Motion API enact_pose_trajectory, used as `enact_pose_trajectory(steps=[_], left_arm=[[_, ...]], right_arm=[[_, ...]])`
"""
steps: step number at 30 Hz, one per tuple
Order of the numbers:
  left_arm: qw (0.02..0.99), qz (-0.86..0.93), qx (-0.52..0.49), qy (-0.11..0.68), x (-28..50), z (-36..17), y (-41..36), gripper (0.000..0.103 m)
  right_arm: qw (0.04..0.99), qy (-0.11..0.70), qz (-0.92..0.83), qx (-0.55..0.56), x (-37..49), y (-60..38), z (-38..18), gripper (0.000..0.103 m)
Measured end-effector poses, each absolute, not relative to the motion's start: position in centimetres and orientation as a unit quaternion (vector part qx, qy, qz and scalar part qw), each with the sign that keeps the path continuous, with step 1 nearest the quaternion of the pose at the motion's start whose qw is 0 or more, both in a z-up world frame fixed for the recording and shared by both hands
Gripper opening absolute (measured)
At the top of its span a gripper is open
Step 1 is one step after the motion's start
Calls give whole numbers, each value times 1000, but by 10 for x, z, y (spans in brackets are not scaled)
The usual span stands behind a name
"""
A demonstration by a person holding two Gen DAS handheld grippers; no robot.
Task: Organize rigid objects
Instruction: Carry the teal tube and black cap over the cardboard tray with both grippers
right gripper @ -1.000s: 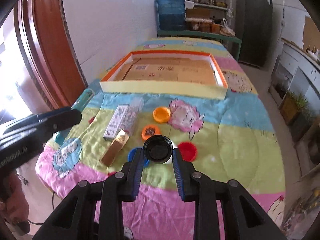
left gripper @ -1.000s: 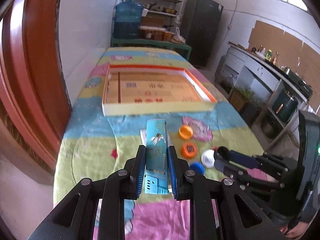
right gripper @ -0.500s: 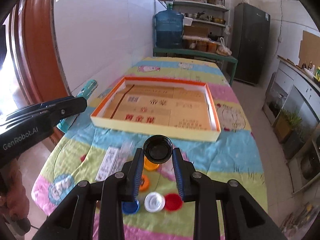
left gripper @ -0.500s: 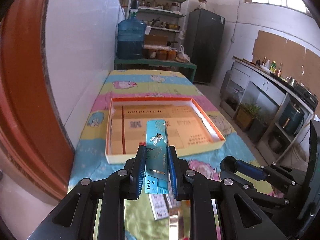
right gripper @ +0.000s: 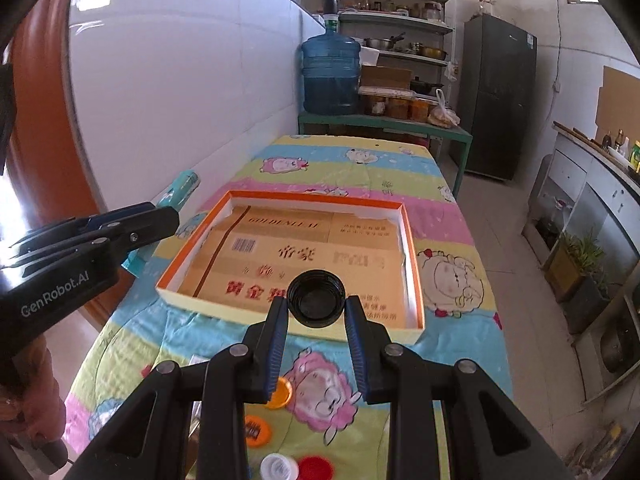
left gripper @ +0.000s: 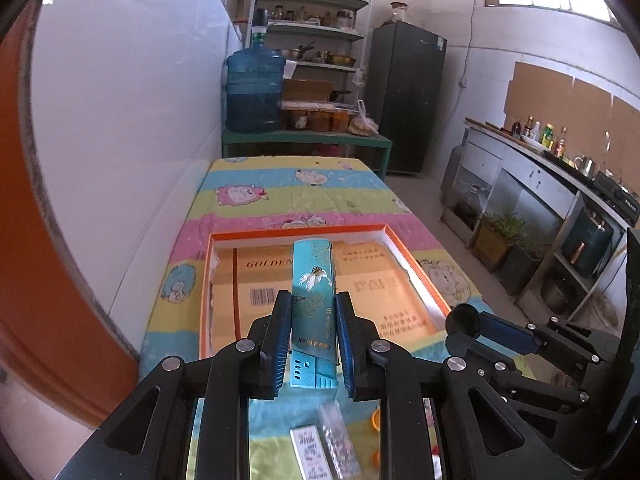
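My left gripper point(left gripper: 313, 312) is shut on a tall teal box point(left gripper: 313, 292) and holds it in the air over the near part of the orange-rimmed tray point(left gripper: 416, 248). My right gripper point(right gripper: 317, 304) is shut on a black cap point(right gripper: 316, 298), held above the tray's point(right gripper: 412, 240) near edge. The right gripper with the cap also shows in the left wrist view point(left gripper: 464, 320). The left gripper and teal box show at the left of the right wrist view point(right gripper: 160, 222). The tray holds flat cardboard only.
On the patterned cloth near me lie a white box point(left gripper: 310, 454), a clear box point(left gripper: 338, 440), orange caps point(right gripper: 280, 394), a white cap point(right gripper: 278, 468) and a red cap point(right gripper: 316, 469). A white wall runs along the left. A green bench with a water jug point(right gripper: 330, 76) stands beyond the table.
Both grippers have risen and moved forward from the loose objects toward the tray, each keeping its hold. The tray now lies directly below and ahead.
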State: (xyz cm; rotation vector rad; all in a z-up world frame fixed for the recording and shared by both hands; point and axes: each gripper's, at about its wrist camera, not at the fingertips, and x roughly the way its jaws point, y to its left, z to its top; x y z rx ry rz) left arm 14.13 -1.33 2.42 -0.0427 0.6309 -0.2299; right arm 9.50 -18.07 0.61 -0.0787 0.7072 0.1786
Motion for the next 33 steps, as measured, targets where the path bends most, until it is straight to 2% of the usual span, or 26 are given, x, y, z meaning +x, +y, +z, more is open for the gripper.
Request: enact_pose_trajectory(steps=[7,17,33], left_arm=[[939,-105,-24,327,182,18,-16,22],[920,-78,-47,381,245,-37,-13,22],[908,-71,-51,410,271,-85,-8,22]], right_arm=[[932,348,91,-37,126,-188,5,30],[926,360,108,-16,178,-192,-21,30],[915,389,105,-14,231,-182,-77,30]])
